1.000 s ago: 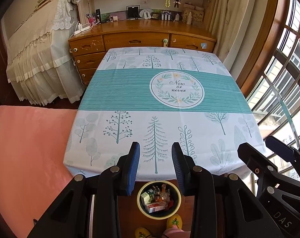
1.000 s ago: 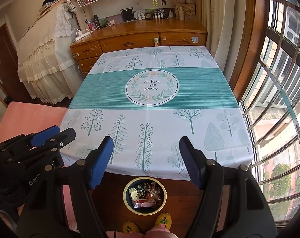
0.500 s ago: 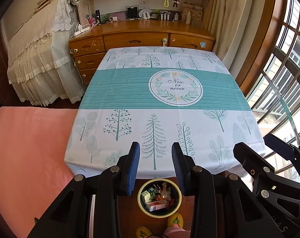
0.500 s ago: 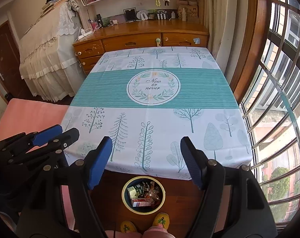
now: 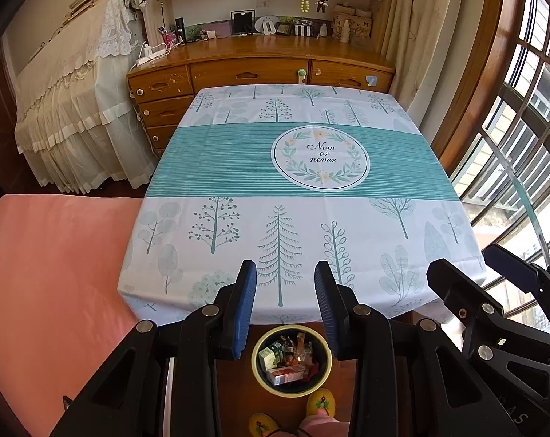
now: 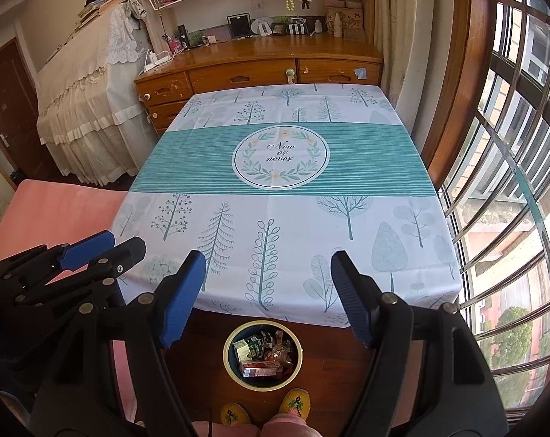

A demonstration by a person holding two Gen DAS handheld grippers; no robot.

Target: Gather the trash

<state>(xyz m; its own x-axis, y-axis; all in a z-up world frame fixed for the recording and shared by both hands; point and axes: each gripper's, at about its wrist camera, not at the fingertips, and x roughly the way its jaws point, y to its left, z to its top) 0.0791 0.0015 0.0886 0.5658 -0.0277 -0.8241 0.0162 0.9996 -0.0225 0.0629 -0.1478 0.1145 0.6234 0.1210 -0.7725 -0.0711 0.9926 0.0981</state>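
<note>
A round bin with a yellow rim point(image 5: 291, 391) stands on the wooden floor below the table's near edge; it also shows in the right wrist view point(image 6: 262, 386). It holds several wrappers and small boxes point(image 6: 260, 358). My left gripper point(image 5: 285, 280) is open and empty, held above the table's near edge and the bin. My right gripper point(image 6: 267, 266) is open wider and empty, to the right of the left one. The table point(image 5: 238, 167) has a white and teal cloth with a tree print, with no loose trash on it.
A pink bed point(image 5: 45, 273) lies left of the table. A wooden dresser point(image 5: 260, 73) with small items stands behind it. A barred window point(image 6: 511, 182) runs along the right. Slippered feet point(image 6: 293, 404) are by the bin.
Both grippers have drawn back and risen slightly, so a little more of the floor and bin shows. Jaws are unchanged.
</note>
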